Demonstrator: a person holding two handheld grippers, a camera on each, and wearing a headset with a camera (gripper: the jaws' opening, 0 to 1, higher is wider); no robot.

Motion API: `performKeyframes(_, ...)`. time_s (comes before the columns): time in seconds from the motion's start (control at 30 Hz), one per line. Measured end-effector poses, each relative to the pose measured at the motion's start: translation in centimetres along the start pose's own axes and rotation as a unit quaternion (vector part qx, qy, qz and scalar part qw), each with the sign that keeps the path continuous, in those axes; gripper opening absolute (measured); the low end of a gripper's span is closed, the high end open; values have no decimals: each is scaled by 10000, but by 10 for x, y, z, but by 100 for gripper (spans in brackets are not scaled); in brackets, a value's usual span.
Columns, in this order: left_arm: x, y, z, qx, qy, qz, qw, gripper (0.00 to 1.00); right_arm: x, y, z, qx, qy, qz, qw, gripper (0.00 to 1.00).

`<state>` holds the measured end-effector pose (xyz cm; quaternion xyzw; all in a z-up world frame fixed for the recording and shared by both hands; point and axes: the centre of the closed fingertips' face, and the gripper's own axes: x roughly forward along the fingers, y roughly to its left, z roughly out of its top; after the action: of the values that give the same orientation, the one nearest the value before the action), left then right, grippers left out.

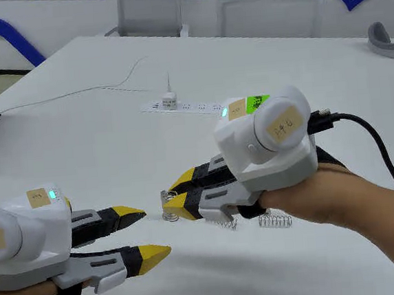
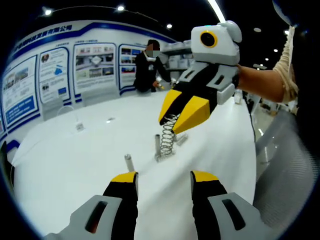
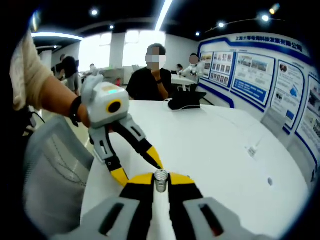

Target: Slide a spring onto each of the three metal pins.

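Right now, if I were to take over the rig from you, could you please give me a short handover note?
Left gripper: open, holding nothing, short of the pins.
Right gripper: shut on a spring, held upright with its lower end near the table, beside a bare metal pin.
Second bare pin stands nearer the left gripper.
Two loose springs lie by the right hand.
Done: no pin clearly wears a spring; I cannot tell whether a pin is inside the held one.
Left: seat this spring, then the other two.
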<state>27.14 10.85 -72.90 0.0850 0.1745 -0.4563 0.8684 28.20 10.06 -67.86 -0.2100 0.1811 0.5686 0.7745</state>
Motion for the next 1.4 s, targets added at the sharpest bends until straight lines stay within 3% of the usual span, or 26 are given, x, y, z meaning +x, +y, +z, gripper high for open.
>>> performKeyframes(0.6,-4,9,-2,-169,-84,193,9996,55,11,-45,11,527,-364,-698,9955,12)
performKeyframes(1.4,-6,10,-6,-260,-103,310,9991,62,46,-59,-14,965,-163,-988,9903,12)
